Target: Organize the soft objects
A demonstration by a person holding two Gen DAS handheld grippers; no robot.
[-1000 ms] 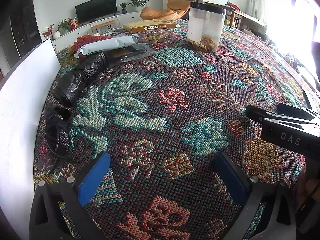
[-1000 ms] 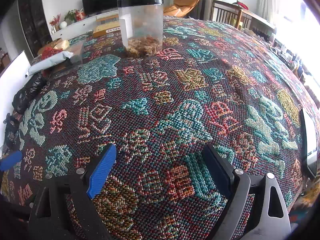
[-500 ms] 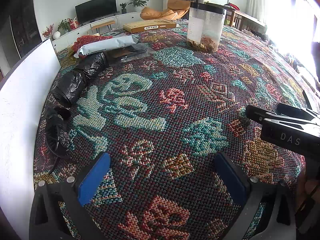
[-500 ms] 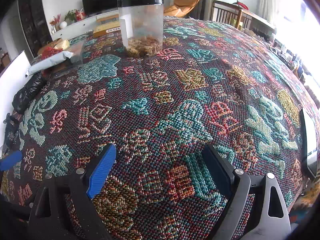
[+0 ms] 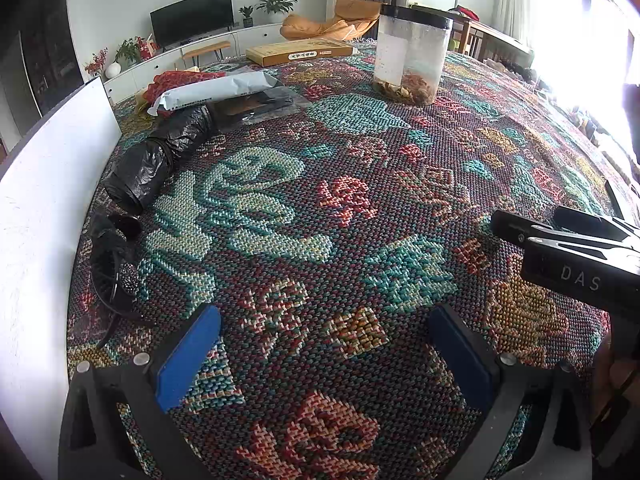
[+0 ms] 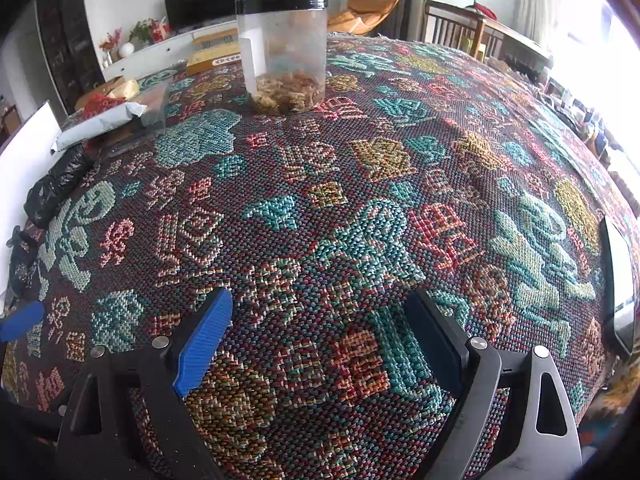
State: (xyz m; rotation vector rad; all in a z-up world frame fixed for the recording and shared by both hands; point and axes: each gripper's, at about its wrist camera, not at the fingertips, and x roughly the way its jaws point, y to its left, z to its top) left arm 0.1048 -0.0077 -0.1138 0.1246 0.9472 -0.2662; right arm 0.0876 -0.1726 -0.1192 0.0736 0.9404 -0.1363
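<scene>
It was a home living room: a flat television (image 5: 192,16) stood on a low white cabinet (image 5: 192,50) with potted plants (image 5: 276,2), an orange lounge chair (image 5: 340,20) lay nearby, and a patterned woven cloth (image 5: 340,200) covered the bench.

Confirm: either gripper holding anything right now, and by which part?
Nothing held. The left gripper and the right gripper both stand open over bare patterned cloth, with only cloth between their fingers. The black bag roll lies untouched.

One jar (image 5: 412,60), one black bag roll (image 5: 160,156), one grey parcel (image 5: 212,92), one flat box (image 5: 300,51).
</scene>
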